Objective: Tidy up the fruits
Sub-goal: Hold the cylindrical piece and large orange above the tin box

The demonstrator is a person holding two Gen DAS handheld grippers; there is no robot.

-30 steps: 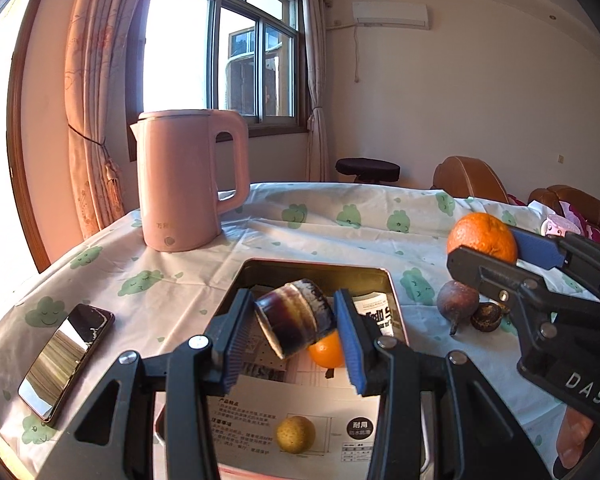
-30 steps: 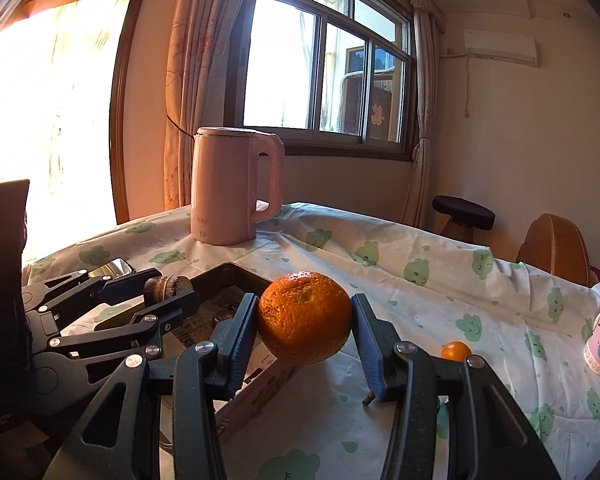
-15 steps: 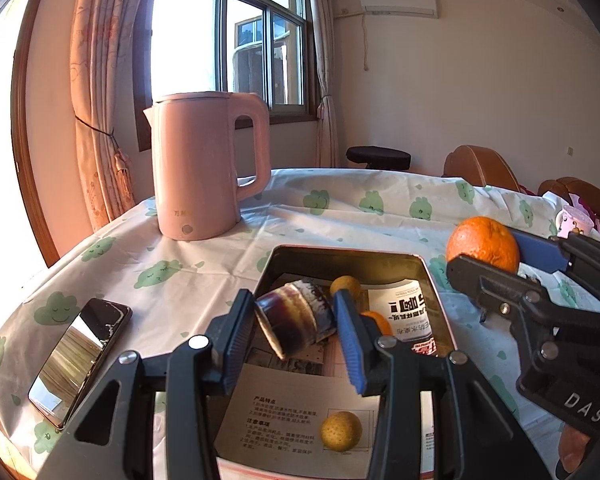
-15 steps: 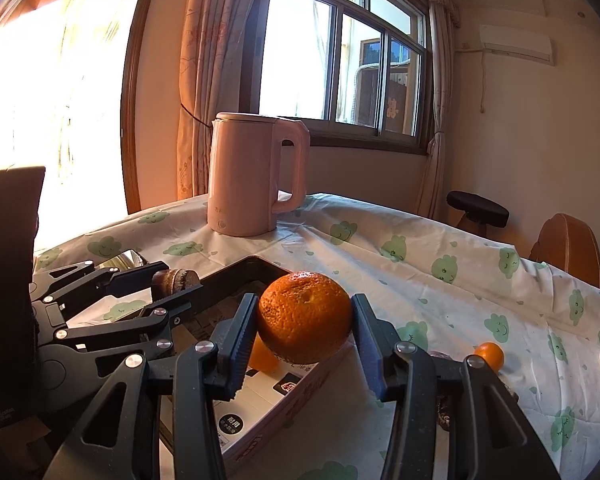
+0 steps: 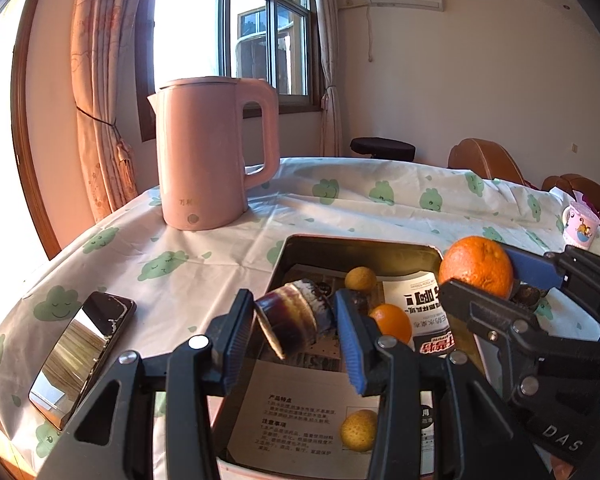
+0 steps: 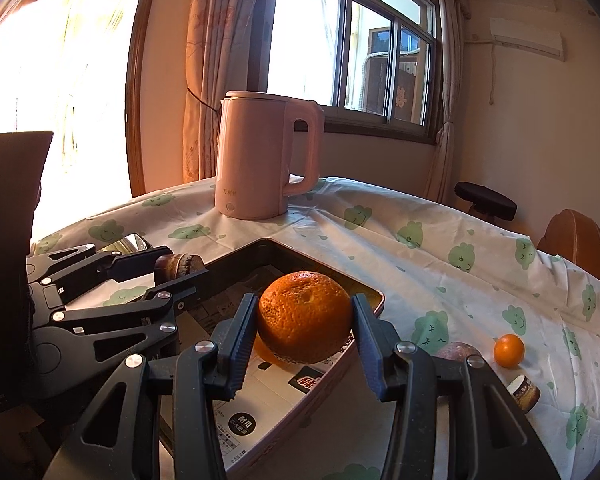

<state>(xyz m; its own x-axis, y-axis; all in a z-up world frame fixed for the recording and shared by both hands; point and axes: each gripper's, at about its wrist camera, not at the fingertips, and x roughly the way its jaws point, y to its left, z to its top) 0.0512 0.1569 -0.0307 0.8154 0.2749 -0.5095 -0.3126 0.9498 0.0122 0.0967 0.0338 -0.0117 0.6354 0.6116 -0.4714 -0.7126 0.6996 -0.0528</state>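
Note:
My left gripper [image 5: 293, 312] is shut on a dark purple cut chunk [image 5: 296, 326], held tilted above the near part of a dark metal tray [image 5: 360, 240] lined with printed paper. In the tray lie two small yellow fruits [image 5: 360, 278] and a small orange [image 5: 390, 322]. My right gripper [image 6: 305, 312] is shut on a large orange [image 6: 304, 316], which hangs over the tray's right side [image 6: 324, 266]. In the left wrist view that large orange [image 5: 476, 266] shows at the right. In the right wrist view the purple chunk [image 6: 178, 266] shows at the left.
A pink kettle [image 5: 216, 160] stands beyond the tray. A phone [image 5: 84, 356] lies at the left near the table edge. Right of the tray on the cloth lie a small orange [image 6: 509, 351], a purplish fruit [image 6: 454, 350] and a cut chunk [image 6: 524, 389]. A cup [image 5: 580, 226] stands far right.
Both grippers have moved forward over the tray with their loads still held; the kettle and tray look nearer. The orange now hangs over the tray rather than beside it.

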